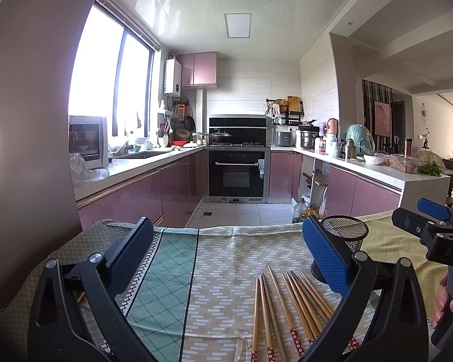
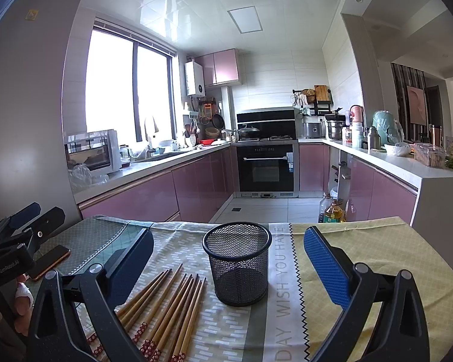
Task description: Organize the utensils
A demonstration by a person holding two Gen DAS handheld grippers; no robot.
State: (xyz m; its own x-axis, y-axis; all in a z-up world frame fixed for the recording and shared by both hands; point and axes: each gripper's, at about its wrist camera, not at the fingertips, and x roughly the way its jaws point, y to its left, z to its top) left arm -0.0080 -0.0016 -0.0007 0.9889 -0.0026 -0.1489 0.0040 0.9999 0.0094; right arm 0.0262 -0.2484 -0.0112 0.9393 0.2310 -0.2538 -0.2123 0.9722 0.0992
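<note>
A: What sits closest to the cameras?
B: Both grippers, each with its blue pads spread wide and holding nothing. The left gripper [image 1: 228,252] hangs over the tablecloth [image 1: 220,271]; the right gripper [image 2: 228,255] frames the mesh cup [image 2: 238,264].
A: And the utensils?
B: The chopsticks [image 2: 166,307] lie fanned flat on the cloth, just left of the cup, none inside it. The cup stands upright.
A: Anything else on the table?
B: A phone [image 2: 49,261] lies near the left edge, by the left gripper. A hand [image 1: 448,300] shows on the right gripper's handle.
A: Beyond that?
B: Pink cabinets [image 2: 154,193] and an oven [image 2: 265,167] at the far wall.
</note>
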